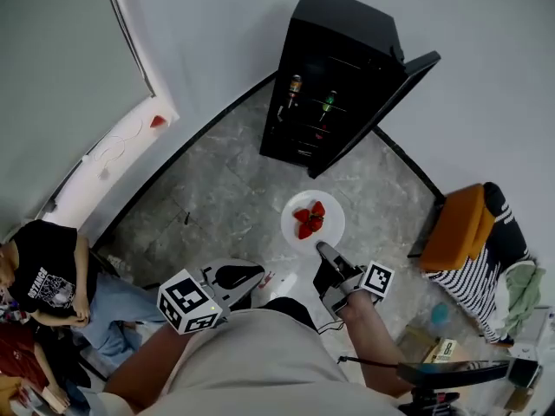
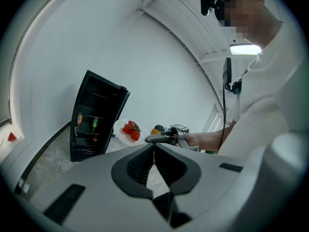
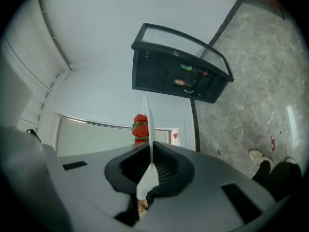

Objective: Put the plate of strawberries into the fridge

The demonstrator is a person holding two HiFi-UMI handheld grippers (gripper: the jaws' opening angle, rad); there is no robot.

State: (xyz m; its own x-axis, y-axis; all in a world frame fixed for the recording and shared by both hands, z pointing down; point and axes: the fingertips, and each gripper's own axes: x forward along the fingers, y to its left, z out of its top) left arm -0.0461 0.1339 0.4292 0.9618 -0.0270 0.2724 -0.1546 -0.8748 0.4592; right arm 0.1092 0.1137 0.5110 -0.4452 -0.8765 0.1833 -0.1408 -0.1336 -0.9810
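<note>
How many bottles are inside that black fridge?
2: the left bottle and the green bottle stand side by side on one shelf of the open fridge. More may hide in the dark lower shelves.

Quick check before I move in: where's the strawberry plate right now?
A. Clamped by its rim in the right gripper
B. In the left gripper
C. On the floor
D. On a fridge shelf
A: the right gripper view shows the right gripper shut on the plate edge-on, with the strawberries on it, held off the floor short of the open fridge.
</note>
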